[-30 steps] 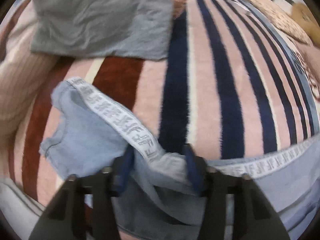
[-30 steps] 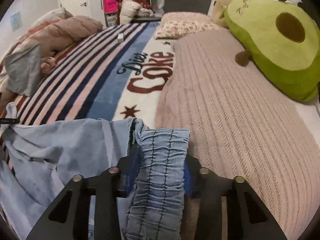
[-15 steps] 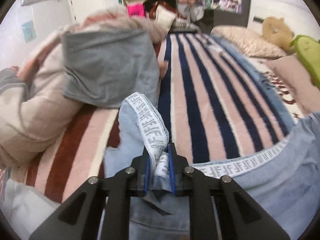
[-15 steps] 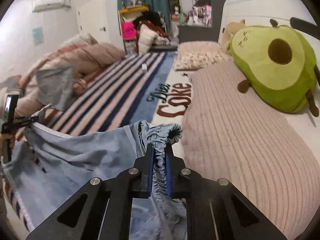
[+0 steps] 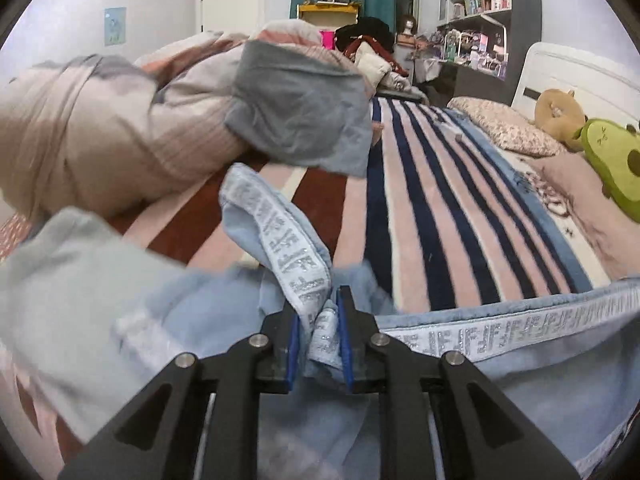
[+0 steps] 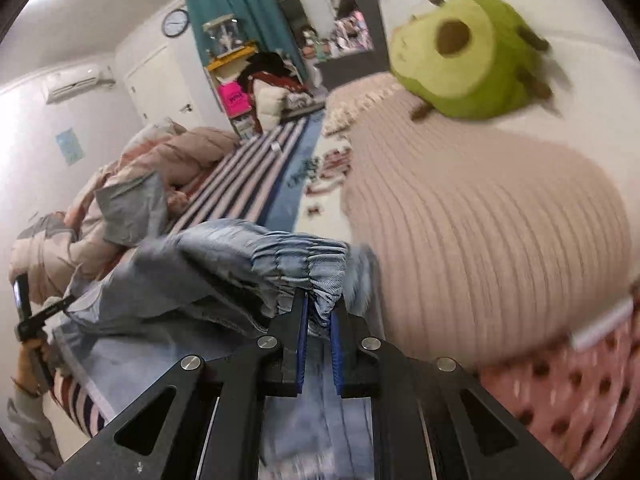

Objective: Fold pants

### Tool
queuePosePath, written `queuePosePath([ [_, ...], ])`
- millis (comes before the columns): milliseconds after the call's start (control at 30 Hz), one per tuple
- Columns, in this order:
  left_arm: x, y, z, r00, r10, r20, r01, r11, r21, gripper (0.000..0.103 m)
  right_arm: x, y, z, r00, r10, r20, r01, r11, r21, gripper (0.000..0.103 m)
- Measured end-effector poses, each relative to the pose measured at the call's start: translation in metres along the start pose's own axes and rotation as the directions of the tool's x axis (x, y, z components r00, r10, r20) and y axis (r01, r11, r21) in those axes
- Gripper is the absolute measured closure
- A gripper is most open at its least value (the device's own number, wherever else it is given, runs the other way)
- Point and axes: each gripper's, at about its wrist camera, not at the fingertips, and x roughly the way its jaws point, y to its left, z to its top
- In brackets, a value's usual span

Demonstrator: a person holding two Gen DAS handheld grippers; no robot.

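Light blue denim pants (image 5: 500, 380) with a white lettered side stripe (image 5: 288, 240) hang between both grippers above the striped blanket (image 5: 432, 208). My left gripper (image 5: 318, 312) is shut on the stripe at the leg end. My right gripper (image 6: 319, 308) is shut on the elastic waistband (image 6: 300, 260). The pants (image 6: 160, 292) sag leftward in the right wrist view, where the left gripper (image 6: 28, 320) shows at the far left edge.
A folded grey garment (image 5: 296, 116) lies on a heap of pink bedding (image 5: 100, 132) to the left. A beige knit blanket (image 6: 480, 232), an avocado plush (image 6: 460, 56) and a pillow (image 5: 500, 124) lie toward the headboard.
Both grippers closed on the pants and lifted them off the bed. The cameras tilted up, and the cloth now hangs between the grippers.
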Motion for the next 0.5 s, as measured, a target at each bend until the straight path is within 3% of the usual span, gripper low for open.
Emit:
queuePosePath([
  [133,-0.011,0.014,-0.020,1.000,-0.013,-0.010,0.012,0.999,-0.047,0.070,0.001,-0.013,-0.027,0.999,-0.027,-0.037,0.029,0.999,0.035,0.097],
  [200,-0.023,0.018,-0.022,1.000,-0.029,0.007,0.029,0.998,-0.056,0.065,-0.001,-0.012,-0.032,0.997,-0.057,-0.051,0.058,0.998,0.025,0.094],
  [267,-0.036,0.018,-0.021,0.999,-0.035,0.028,0.036,0.998,-0.056,0.052,-0.007,-0.010,-0.032,0.997,-0.061,-0.056,0.063,0.998,0.025,0.088],
  [333,-0.044,0.020,-0.016,0.995,-0.096,0.033,0.099,0.992,-0.080,0.037,-0.012,-0.011,-0.030,0.998,-0.017,-0.057,0.019,0.999,0.043,0.087],
  [400,-0.047,0.020,-0.011,0.986,-0.169,0.016,0.169,0.978,-0.122,0.037,-0.015,-0.008,-0.028,0.997,0.035,-0.066,-0.030,0.997,0.068,0.075],
  [500,-0.048,0.010,-0.011,0.956,-0.291,-0.016,0.286,0.947,-0.149,0.034,-0.017,0.001,-0.029,0.990,0.117,-0.075,-0.110,0.990,0.087,0.062],
])
